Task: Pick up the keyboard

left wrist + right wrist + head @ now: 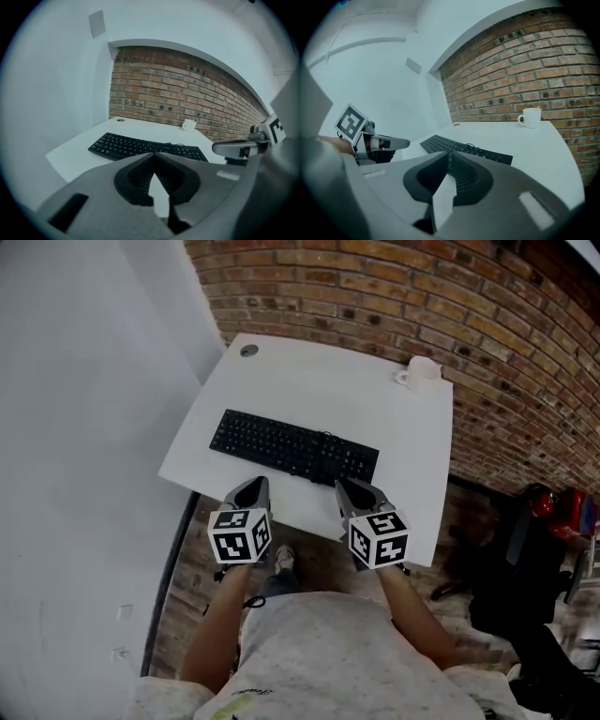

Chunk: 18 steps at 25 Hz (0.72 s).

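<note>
**Asker:** What are your fingers doing?

**Me:** On my left gripper they are pressed together at the tips with nothing between them. My right gripper is the same: fingers together, empty. In the head view both sit at the lower middle of the frame, over the near edge of the table, side by side and apart from each other.

**Asker:** And the keyboard?

**Me:** The keyboard lies flat on the table just beyond my fingertips, slanting from middle left down toward the centre. I am not touching it.

**Asker:** How will it handle?

**Me:** I judge it light and stiff, a long thin plastic slab, so it should lift as one piece without sagging. It sits low, so my fingers must open and take its edge. The keys would give under pressure, so I'd grip the frame at the two short ends, one gripper on each. A cable curls off its far edge and may drag.

**Asker:** Any containers?

**Me:** One white mug at the table's far right corner, upper right of the frame, well apart from the keyboard. I cannot tell what, if anything, is in it.
</note>
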Tool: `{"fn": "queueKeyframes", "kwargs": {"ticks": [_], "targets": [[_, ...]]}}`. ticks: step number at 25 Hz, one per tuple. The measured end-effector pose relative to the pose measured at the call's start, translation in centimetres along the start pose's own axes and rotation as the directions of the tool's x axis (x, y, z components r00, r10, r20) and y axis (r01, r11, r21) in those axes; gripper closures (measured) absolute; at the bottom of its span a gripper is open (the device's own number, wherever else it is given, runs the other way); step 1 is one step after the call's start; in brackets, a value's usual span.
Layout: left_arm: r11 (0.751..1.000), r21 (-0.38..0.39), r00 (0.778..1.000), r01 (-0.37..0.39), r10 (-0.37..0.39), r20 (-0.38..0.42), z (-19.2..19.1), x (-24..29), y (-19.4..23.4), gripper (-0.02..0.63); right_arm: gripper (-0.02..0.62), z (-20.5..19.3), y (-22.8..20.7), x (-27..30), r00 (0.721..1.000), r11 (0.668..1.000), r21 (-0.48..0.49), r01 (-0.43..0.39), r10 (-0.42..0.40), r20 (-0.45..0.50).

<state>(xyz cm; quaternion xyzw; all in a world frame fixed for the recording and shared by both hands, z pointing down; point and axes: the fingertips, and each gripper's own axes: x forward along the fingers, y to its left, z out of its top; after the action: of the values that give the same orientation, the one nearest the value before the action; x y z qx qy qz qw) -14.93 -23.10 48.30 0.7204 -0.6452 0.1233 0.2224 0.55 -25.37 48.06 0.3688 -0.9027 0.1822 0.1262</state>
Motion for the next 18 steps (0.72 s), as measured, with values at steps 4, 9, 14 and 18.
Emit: {"fn": "queueKeyframes", "kwargs": {"ticks": [4, 9, 14, 18], "targets": [[0.999, 0.006, 0.999, 0.032, -0.032, -0.012, 1.0, 2.2, 3.1, 0.609, 0.565, 0.2, -1.2, 2.3, 0.997, 0.996, 0.031, 0.079, -0.079, -0.009], [0.997, 0.016, 0.997, 0.070, -0.070, -0.037, 2.3, 4.8, 7.2, 0.590, 0.552, 0.3, -2.9, 4.4, 0.983, 0.980, 0.076, 0.185, -0.184, -0.027], [0.993, 0.051, 0.993, 0.107, -0.104, -0.057, 3.4, 7.2, 10.1, 0.550, 0.520, 0.5, -4.8, 5.8, 0.959, 0.952, 0.115, 0.284, -0.282, -0.040], [0.991, 0.072, 0.991, 0.114, -0.108, -0.076, 3.8, 9.0, 12.5, 0.512, 0.481, 0.7, -6.2, 6.3, 0.933, 0.926, 0.115, 0.361, -0.358, -0.046]]}}
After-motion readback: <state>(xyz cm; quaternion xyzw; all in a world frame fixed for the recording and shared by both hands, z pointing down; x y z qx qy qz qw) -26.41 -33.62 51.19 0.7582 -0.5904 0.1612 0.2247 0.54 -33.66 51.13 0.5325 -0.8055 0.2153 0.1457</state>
